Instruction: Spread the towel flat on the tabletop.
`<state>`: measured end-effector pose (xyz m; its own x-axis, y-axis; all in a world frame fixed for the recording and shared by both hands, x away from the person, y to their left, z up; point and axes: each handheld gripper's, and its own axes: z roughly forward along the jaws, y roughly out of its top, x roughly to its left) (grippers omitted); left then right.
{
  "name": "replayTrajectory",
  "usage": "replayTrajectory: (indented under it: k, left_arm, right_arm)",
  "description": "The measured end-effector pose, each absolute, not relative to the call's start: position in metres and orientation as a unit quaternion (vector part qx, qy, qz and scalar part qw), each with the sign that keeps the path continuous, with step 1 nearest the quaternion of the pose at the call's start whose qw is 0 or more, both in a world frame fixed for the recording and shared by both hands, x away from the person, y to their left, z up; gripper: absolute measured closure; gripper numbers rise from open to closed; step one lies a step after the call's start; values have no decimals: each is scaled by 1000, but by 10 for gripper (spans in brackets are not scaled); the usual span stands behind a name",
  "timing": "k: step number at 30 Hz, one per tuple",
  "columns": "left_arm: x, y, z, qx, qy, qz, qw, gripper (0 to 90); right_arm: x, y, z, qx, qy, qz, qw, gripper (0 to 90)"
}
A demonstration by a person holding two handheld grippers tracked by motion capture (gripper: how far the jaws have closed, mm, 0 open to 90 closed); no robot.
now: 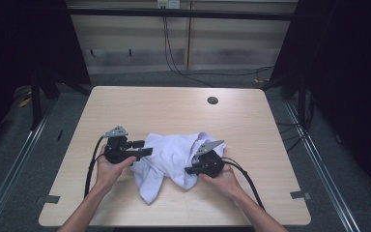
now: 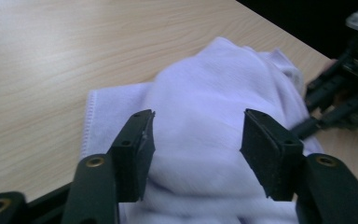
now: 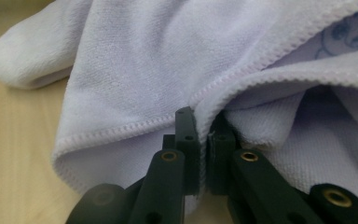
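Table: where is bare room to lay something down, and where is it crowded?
The table is bare across its far half, between the white towel and the round hole. The near corners are also free. The middle near part is crowded: the left claw and right claw flank the towel.

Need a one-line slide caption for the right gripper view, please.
Right gripper shut on the stitched hem of a crumpled white towel lying on the wooden table.
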<state>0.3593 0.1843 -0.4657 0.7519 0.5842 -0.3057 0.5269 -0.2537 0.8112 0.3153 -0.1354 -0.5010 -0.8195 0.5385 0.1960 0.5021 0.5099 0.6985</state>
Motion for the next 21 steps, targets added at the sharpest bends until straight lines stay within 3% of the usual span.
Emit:
replayTrajectory:
  k: [4, 5, 8, 10, 17, 21]
  left_arm:
    - [356, 169, -488, 827, 351, 19, 438, 348]
    - [353, 170, -489, 828, 345, 13, 441, 389]
    - [345, 173, -484, 842, 327, 20, 429, 725]
    - [325, 176, -485, 858, 302, 7, 416, 786]
    - [289, 200, -482, 854, 296, -38, 426, 775]
    - [285, 213, -470, 838, 298, -43, 454, 630]
  right_arm:
    - [299, -138, -499, 285, 874, 392, 17, 847]
    - [295, -139, -499, 283, 875, 392, 21, 837]
    - [289, -143, -498, 283, 875, 393, 20, 792]
    - [280, -152, -498, 296, 869, 396, 16, 717]
    - [265, -178, -480, 314, 848, 425, 31, 624]
    - [277, -187, -463, 330, 829, 449, 54, 593]
